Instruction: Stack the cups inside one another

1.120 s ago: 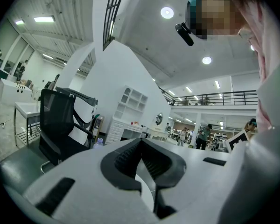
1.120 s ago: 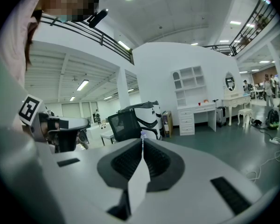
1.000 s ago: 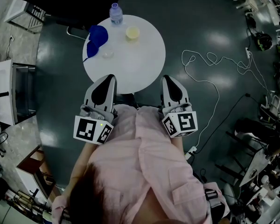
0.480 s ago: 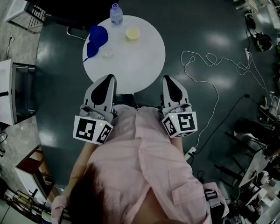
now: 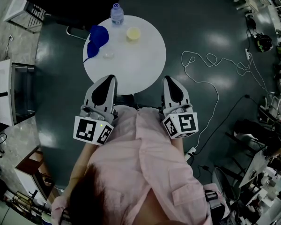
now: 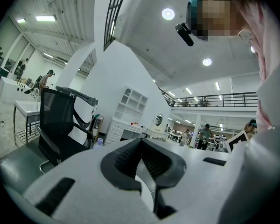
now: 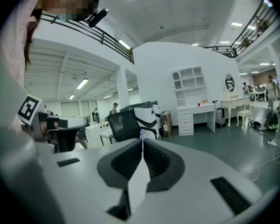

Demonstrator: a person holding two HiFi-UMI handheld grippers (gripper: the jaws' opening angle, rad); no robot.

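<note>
A round white table (image 5: 143, 67) carries a pale yellow cup (image 5: 133, 33), a small clear cup (image 5: 107, 55) and a blue item (image 5: 96, 37) that may be a cup on its side. Both grippers are held close to the person's body at the table's near edge, well short of the cups. My left gripper (image 5: 110, 78) is shut with nothing between its jaws, as the left gripper view (image 6: 141, 140) also shows. My right gripper (image 5: 168, 78) is likewise shut and empty in the right gripper view (image 7: 142, 140). The cups are hidden in both gripper views.
A clear plastic bottle (image 5: 116, 13) stands at the table's far edge. A black office chair (image 5: 70, 1) sits just beyond the table. A white cable (image 5: 210, 76) snakes over the dark floor on the right. A white desk (image 5: 4, 93) stands at the left.
</note>
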